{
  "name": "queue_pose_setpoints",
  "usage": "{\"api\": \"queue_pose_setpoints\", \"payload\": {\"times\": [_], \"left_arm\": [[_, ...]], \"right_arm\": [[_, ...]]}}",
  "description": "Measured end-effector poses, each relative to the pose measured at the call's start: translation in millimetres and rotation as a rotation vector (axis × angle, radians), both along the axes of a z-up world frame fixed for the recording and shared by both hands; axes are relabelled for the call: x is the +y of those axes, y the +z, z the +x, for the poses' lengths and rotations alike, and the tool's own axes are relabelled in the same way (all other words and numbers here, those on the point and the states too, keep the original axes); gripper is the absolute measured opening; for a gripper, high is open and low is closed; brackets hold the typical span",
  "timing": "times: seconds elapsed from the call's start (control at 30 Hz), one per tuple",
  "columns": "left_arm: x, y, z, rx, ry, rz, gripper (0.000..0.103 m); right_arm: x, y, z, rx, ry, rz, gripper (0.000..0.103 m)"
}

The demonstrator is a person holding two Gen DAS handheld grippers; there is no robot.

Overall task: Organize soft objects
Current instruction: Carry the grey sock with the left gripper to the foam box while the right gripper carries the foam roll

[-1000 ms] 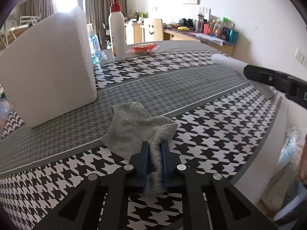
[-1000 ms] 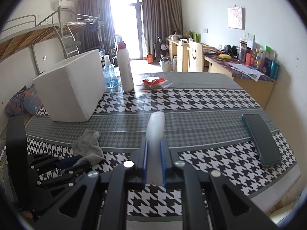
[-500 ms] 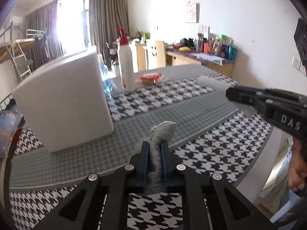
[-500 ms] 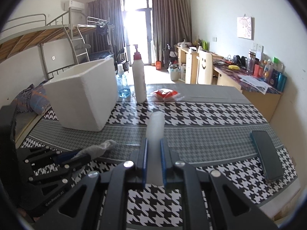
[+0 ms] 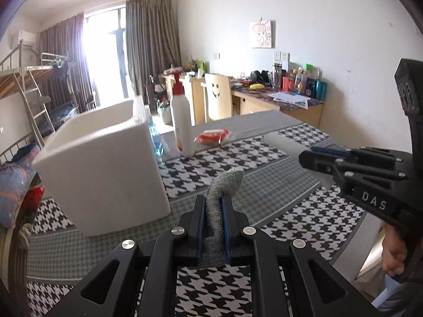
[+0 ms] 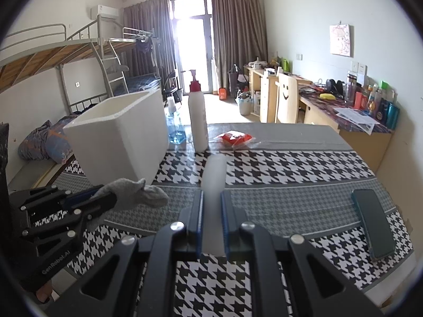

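Grey sock (image 5: pixel 221 192) was pinched between the fingers of the left gripper (image 5: pixel 213 212), lifted clear off the table (image 5: pixel 275 190), toe end flopping forward past the fingertips; from the right wrist view the same sock (image 6: pixel 137 194) hung in the air over the table's near left part, just in front of the white foam box (image 6: pixel 121 134). Right gripper (image 6: pixel 211 211) was clamped on a white soft item (image 6: pixel 213 177), blurred, cannot tell what exactly, held above the middle of the table; in the left wrist view it stuck out of that gripper (image 5: pixel 312 155) as a pale roll (image 5: pixel 283 142). Both grippers were held side by side, apart from each other. Foam box stood open-topped near the far left edge of the table. Pump bottle (image 6: pixel 197 116) with a red top stood upright just right of the box toward the far edge, with a blue-liquid bottle (image 6: pixel 174 126) between them, behind. Red-and-clear packet (image 6: pixel 234 138) lay near the far edge, right of the pump bottle. Dark phone (image 6: pixel 372 222) lay flat near the right edge, well apart from both grippers. Houndstooth cloth covered the table.
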State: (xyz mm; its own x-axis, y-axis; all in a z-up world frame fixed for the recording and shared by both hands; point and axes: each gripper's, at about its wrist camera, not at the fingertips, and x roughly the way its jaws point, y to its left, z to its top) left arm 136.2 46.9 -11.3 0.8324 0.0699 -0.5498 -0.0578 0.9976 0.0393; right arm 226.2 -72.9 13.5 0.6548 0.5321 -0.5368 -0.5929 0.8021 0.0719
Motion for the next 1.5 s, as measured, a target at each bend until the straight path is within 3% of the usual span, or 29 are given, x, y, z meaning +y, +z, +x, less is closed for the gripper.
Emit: {"api": "queue_pose_setpoints", "payload": {"times": [1.0, 1.5], "left_arm": [[38.4, 63.8, -7.4, -0.175, 0.073, 0.023, 0.013], [66.4, 80.3, 7.0, -0.214, 0.152, 0.001, 0.013]], "right_arm": [[32.0, 43.2, 4.8, -0.093, 0.052, 0.035, 0.015], [60.2, 58.1, 16.4, -0.095, 0.103, 0.031, 0.015]]}}
